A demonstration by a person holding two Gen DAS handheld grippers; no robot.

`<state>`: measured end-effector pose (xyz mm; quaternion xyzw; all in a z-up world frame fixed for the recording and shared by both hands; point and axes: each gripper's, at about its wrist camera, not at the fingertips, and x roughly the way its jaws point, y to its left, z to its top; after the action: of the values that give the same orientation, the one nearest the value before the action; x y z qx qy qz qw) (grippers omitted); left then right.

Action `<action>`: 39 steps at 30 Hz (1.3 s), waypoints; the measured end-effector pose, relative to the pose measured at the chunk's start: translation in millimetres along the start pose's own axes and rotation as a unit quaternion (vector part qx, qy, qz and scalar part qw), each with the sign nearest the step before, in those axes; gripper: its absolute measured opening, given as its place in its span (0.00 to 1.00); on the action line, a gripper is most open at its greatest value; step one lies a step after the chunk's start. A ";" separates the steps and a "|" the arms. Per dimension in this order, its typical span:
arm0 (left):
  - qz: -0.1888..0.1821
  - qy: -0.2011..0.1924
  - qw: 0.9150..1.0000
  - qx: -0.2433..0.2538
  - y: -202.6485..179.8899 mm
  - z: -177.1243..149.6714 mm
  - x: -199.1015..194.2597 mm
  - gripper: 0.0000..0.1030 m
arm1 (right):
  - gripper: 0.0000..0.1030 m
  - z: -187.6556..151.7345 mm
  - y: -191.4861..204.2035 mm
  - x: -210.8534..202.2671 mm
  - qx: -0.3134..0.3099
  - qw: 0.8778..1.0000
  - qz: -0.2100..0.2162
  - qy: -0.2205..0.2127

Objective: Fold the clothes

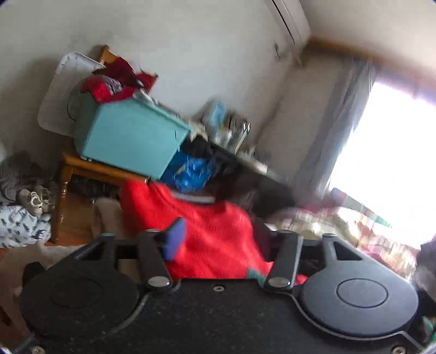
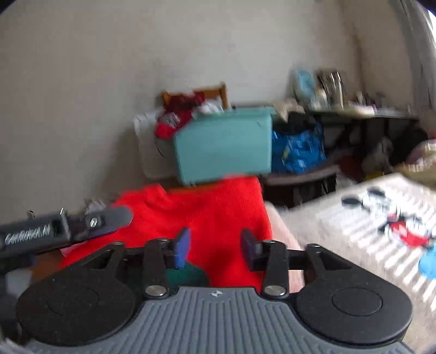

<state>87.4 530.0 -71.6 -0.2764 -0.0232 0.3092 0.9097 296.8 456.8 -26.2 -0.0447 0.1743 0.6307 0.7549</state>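
**Two wrist cameras, one corner of the room**

Each fisheye looks forward along its gripper's fingers, low and close over the red garment (image 1: 207, 226). The left view is tilted. Both share the far teal box (image 2: 223, 144), blue bag (image 2: 297, 152) and back wall.

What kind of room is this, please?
Probably a bedroom at home: a bed cover with a cartoon print, a wall air conditioner, a curtain by a bright window, and clothes heaped on a blue box.
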 end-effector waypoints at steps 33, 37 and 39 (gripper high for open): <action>-0.177 0.412 0.852 0.270 -308.4 -265.5 -248.8 1.00 | 1.00 -253.0 42.2 -604.8 0.311 0.858 -0.402 0.074; -0.180 0.375 0.851 0.321 -327.5 -258.9 -286.3 1.00 | 1.00 -256.9 58.5 -628.5 0.295 0.840 -0.448 0.085; -0.174 0.356 0.855 0.336 -334.0 -251.9 -297.6 1.00 | 1.00 -256.4 66.0 -635.4 0.287 0.834 -0.463 0.086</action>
<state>84.2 16.6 -73.7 -0.0368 0.3594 0.0155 0.9323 88.6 -198.8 -52.9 0.0439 0.3708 0.1222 0.9196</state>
